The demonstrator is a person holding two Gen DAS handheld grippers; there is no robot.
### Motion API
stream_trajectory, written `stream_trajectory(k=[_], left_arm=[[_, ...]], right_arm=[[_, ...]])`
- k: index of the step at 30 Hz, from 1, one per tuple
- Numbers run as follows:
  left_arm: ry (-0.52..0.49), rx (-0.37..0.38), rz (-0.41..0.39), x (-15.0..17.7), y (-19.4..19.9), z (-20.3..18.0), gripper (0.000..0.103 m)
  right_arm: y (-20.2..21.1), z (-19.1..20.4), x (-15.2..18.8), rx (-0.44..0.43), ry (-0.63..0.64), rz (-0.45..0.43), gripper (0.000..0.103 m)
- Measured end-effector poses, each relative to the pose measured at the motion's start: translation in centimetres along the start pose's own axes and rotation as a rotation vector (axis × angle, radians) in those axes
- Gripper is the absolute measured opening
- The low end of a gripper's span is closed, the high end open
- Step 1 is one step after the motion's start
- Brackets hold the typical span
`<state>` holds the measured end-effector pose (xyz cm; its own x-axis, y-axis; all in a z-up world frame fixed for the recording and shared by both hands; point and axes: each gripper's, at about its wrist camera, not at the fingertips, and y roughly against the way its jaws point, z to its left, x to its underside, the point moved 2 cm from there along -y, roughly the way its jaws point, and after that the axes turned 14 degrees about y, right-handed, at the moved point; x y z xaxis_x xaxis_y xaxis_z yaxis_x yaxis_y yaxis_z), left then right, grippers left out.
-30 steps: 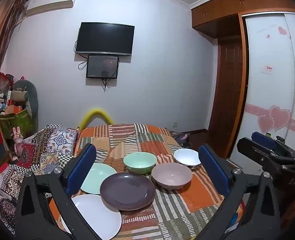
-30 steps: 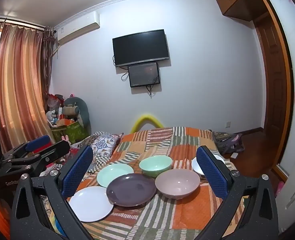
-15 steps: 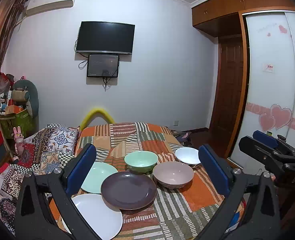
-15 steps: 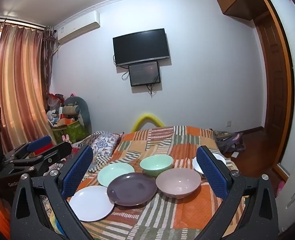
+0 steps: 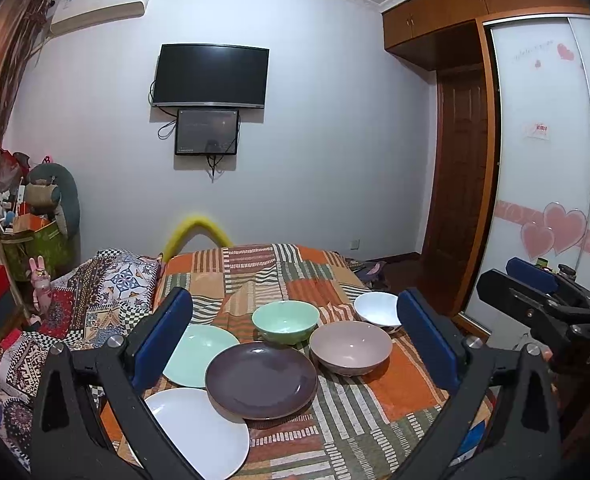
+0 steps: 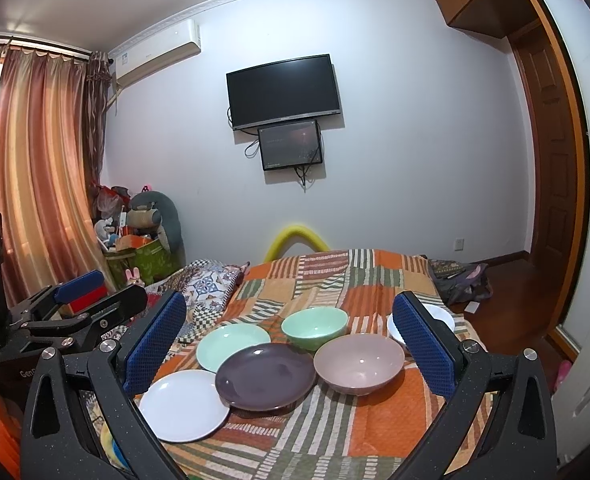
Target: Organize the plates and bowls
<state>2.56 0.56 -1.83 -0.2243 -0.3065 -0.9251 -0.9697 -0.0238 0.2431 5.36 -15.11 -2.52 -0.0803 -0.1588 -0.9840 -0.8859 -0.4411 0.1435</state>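
Observation:
On a striped orange cloth lie a white plate (image 5: 201, 430), a dark purple plate (image 5: 261, 378) and a light green plate (image 5: 199, 356). Behind them stand a green bowl (image 5: 286, 320), a pink bowl (image 5: 351, 346) and a white bowl (image 5: 377, 310). The same set shows in the right wrist view: white plate (image 6: 185, 404), purple plate (image 6: 266, 376), green plate (image 6: 233, 346), green bowl (image 6: 315, 326), pink bowl (image 6: 359, 362), white bowl (image 6: 441, 314). My left gripper (image 5: 295, 340) is open and empty, held back from the dishes. My right gripper (image 6: 291, 344) is open and empty too.
The cloth covers a table (image 5: 375, 420) whose near edge is close to me. A patterned bed (image 5: 95, 292) lies to the left, a wardrobe (image 5: 543, 184) and door (image 5: 459, 184) to the right. The right gripper shows at the left view's right edge (image 5: 555, 312).
Both views have shifted only slightly; the dishes sit a touch higher in the left wrist view. Nothing was taken hold of or moved.

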Motion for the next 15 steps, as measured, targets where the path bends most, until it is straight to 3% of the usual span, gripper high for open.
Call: stream_trajectory(k=[15], left_arm=[[-0.003,0.001,-0.001,-0.19,0.09,-0.22,0.103]], right_arm=[[-0.06,0.17,-0.02,-0.004,0.002,0.001,0.103]])
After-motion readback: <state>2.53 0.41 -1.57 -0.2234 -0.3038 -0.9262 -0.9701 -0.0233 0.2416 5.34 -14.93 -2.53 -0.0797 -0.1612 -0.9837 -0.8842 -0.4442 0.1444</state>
